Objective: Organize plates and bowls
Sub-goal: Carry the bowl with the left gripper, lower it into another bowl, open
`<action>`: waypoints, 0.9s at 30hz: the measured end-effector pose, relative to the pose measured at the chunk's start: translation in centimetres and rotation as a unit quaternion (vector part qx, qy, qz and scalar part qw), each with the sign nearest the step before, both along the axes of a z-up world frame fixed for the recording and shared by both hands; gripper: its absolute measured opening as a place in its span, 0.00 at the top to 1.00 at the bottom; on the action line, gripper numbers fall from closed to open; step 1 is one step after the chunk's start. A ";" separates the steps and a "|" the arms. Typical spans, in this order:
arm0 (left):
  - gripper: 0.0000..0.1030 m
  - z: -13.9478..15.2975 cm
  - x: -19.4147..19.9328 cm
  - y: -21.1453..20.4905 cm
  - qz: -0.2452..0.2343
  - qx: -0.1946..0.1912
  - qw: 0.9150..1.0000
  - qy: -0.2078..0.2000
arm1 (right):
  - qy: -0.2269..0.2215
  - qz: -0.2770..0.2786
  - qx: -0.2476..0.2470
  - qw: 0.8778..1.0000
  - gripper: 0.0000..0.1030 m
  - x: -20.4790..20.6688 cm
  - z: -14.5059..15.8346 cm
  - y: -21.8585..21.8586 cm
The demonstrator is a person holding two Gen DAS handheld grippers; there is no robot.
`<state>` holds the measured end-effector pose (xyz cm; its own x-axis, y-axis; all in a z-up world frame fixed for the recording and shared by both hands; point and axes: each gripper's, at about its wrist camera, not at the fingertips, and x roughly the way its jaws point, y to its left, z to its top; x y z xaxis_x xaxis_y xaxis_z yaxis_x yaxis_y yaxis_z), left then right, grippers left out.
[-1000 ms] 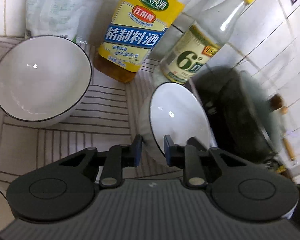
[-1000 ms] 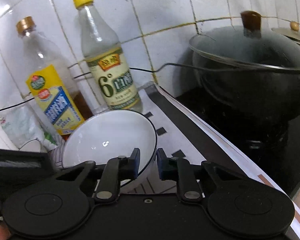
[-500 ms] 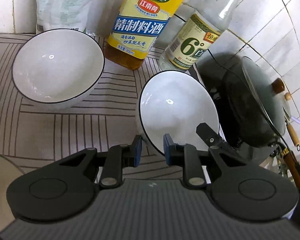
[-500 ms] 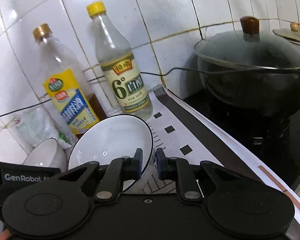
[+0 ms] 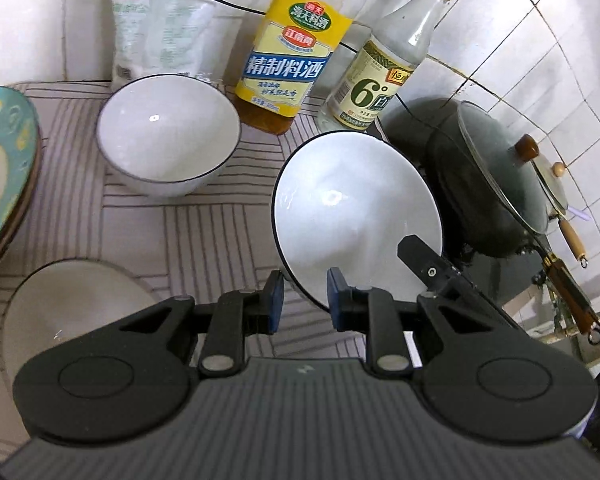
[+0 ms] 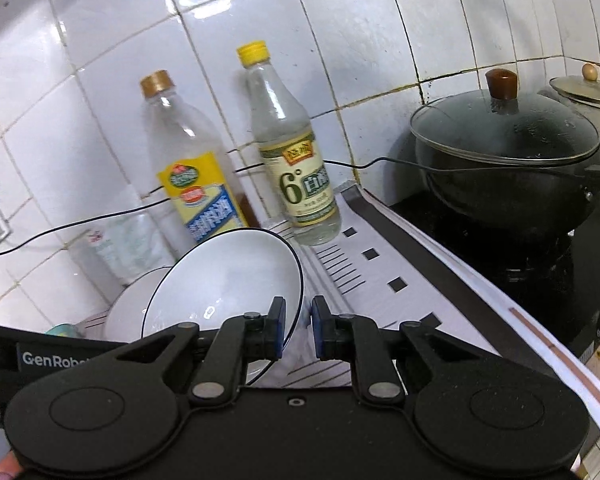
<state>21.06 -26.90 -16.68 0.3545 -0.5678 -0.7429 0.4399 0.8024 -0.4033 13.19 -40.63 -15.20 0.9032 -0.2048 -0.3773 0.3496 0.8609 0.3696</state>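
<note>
A white bowl with a dark rim is tilted and lifted off the striped mat. My left gripper is shut on its near rim. My right gripper is shut on the same bowl at its right rim; one of its fingers shows in the left wrist view. A second white bowl stands upright on the mat to the left, and shows behind the held bowl in the right wrist view. A teal plate stack and a beige plate lie at the left.
A yellow-labelled cooking wine bottle, a vinegar bottle and a plastic bag stand along the tiled wall. A black lidded wok sits on the stove at the right. A thin cable runs along the wall.
Both grippers have pulled back and up with the bowl, which has tilted further. The plates at the left have come into the left wrist view.
</note>
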 end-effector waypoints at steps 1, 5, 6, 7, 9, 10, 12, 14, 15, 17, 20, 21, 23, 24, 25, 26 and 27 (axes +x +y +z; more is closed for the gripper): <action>0.80 0.3 -0.3 0.5 -0.001 0.000 1.000 0.000 | -0.001 0.001 -0.002 1.000 0.83 -0.3 0.2 0.4; 0.80 1.4 -1.5 2.2 -0.006 0.000 1.000 -0.007 | -0.005 0.006 -0.004 1.000 0.83 -1.5 1.4 2.1; 0.80 1.8 -1.7 2.7 -0.007 -0.002 1.000 -0.007 | -0.006 0.007 -0.003 1.000 0.83 -1.8 1.7 2.6; 0.80 2.0 -1.9 3.2 -0.007 -0.004 1.000 -0.007 | -0.008 0.009 -0.003 1.000 0.83 -2.0 2.0 3.0; 0.80 2.4 -2.3 4.1 -0.006 -0.008 1.000 -0.005 | -0.009 0.013 -0.003 1.000 0.83 -2.6 2.6 3.9; 0.80 2.7 -2.6 4.6 -0.005 -0.009 1.000 -0.006 | -0.010 0.014 -0.004 1.000 0.83 -2.8 2.8 4.3; 0.80 3.2 -3.2 5.6 -0.004 -0.008 1.000 -0.011 | -0.011 0.021 -0.006 1.000 0.83 -3.2 3.2 5.3; 0.80 3.6 -3.7 6.6 0.000 -0.008 1.000 -0.016 | -0.011 0.028 -0.006 1.000 0.83 -3.5 3.4 6.0; 0.80 3.7 -4.0 7.1 0.002 -0.007 1.000 -0.018 | -0.010 0.032 -0.006 0.999 0.83 -3.6 3.5 6.4; 0.80 4.0 -4.3 8.1 0.009 -0.006 1.000 -0.019 | -0.011 0.038 -0.004 0.999 0.83 -3.7 3.5 7.2; 0.79 4.1 -4.4 9.1 0.018 0.005 0.999 -0.031 | -0.013 0.048 -0.007 0.999 0.83 -3.3 3.2 8.4; 0.79 4.1 -4.3 9.3 0.020 0.009 0.999 -0.037 | -0.013 0.051 -0.008 0.999 0.83 -3.1 3.2 8.7; 0.79 4.1 -4.3 10.0 0.026 0.012 0.999 -0.039 | -0.012 0.057 -0.007 0.998 0.83 -2.8 3.3 9.2; 0.80 4.2 -4.2 10.4 0.029 0.012 0.999 -0.036 | -0.011 0.062 -0.008 0.998 0.83 -2.6 3.4 9.6; 0.80 4.2 -4.1 10.8 0.030 0.011 0.999 -0.031 | -0.011 0.064 -0.009 0.998 0.83 -2.6 3.5 9.8; 0.80 4.3 -4.0 11.1 0.031 0.012 0.999 -0.028 | -0.009 0.069 -0.009 0.998 0.83 -2.6 3.7 10.1; 0.80 4.4 -4.0 11.4 0.032 0.014 0.999 -0.026 | -0.003 0.076 -0.011 0.997 0.83 -2.4 3.8 10.4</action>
<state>17.05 -15.46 -12.27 0.4282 -0.5216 -0.7380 0.4068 0.8405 -0.3579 10.76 -30.20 -11.38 0.9264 -0.0746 -0.3690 0.2133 0.9116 0.3514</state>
